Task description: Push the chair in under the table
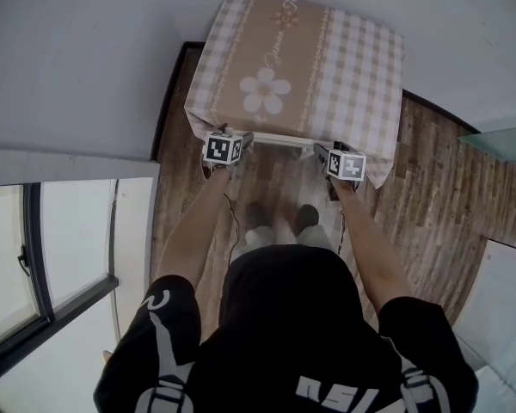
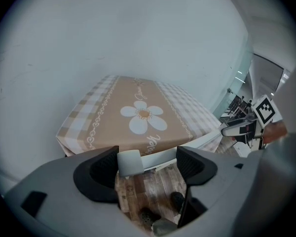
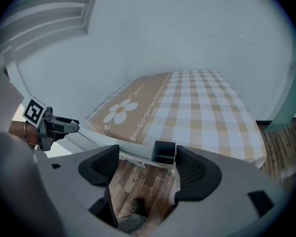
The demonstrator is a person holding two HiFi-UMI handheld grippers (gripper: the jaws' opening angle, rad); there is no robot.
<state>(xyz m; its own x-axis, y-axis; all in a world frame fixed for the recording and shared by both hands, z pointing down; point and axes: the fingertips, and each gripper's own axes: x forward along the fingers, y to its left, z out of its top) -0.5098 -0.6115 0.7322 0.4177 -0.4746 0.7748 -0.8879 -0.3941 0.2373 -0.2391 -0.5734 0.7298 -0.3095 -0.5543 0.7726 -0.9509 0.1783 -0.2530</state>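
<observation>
The table (image 1: 348, 54) wears a beige checked cloth with a white flower and stands against the wall. Only the white top rail of the chair (image 1: 279, 138) shows at the table's near edge; the seat is hidden under the cloth. My left gripper (image 1: 238, 138) is at the rail's left end, my right gripper (image 1: 324, 151) at its right end. In the left gripper view the chair's white corner post (image 2: 129, 162) stands between the open jaws of the gripper (image 2: 147, 167), close to the left one. In the right gripper view the other post (image 3: 164, 153) sits by the right jaw of the open gripper (image 3: 145, 168).
Wood plank floor (image 1: 430, 179) surrounds the table. White walls run behind and to the left of it. A window (image 1: 52, 248) is at my left, a glass panel (image 1: 499, 136) and a white surface (image 1: 507, 291) at my right. My shoes (image 1: 275, 216) stand just behind the chair.
</observation>
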